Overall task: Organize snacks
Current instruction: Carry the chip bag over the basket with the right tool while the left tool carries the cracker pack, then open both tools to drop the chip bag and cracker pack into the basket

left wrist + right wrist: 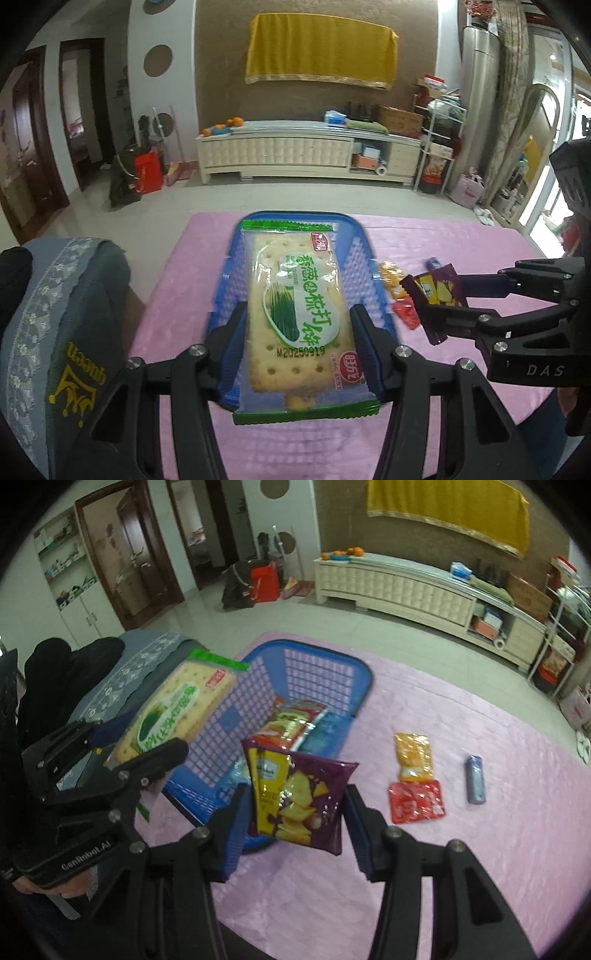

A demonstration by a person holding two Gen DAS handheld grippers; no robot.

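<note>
Pink cloth (pixel 424 867) with blue basket (pixel 317 672) holding some snacks. Left gripper (pixel 299 350) clamped on cracker pack (pixel 295 310) above basket; right gripper (pixel 295 812) clamped on purple chip bag (pixel 303 797). Orange packet (pixel 413 757), red packet (pixel 415 801), blue tube (pixel 474 779) on cloth.

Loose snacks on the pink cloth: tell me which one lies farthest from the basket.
The grey-blue stick pack. It lies alone, beyond the orange packet and the red packet, which sit together closer to the blue basket.

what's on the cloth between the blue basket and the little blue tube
An orange packet and a red packet, seen in the right wrist view.
</note>
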